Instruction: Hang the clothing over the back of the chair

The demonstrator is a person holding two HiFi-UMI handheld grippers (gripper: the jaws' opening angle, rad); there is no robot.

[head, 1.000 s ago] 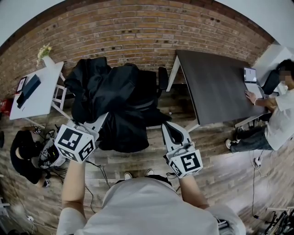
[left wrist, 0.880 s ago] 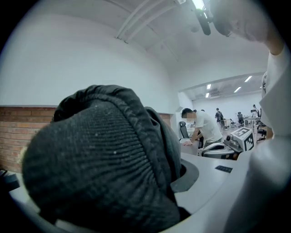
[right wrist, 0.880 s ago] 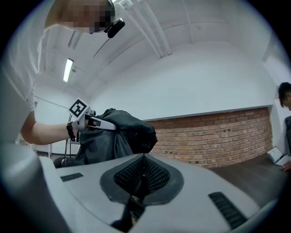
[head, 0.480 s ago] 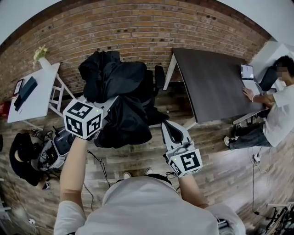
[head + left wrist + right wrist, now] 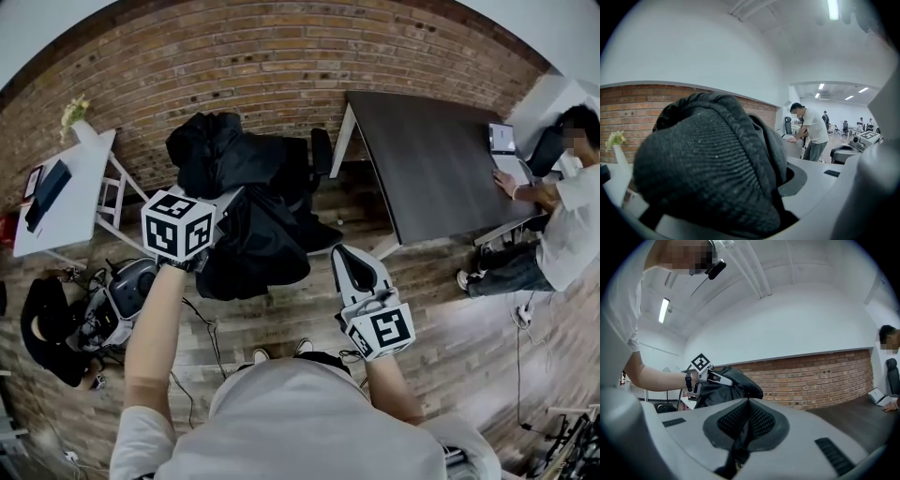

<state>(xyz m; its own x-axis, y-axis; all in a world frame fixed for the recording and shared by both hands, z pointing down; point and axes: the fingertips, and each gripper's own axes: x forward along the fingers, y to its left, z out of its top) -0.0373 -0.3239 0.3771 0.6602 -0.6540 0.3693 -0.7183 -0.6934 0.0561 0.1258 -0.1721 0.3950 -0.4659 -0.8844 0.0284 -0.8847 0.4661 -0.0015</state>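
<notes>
Left tongs (image 5: 228, 198), jaws opening around a bunched fold of the dark clothing (image 5: 251, 246), sit upper centre of the head view where the garment already drapes the chair (image 5: 322, 152), right tongs (image 5: 345, 255) clenched empty below; only release seems left.

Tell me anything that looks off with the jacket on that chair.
The black jacket sits bunched in a lumpy heap on the chair back, with a long part hanging down the near side, not draped evenly. The left claw has its jaws opening with the fabric between them.
</notes>
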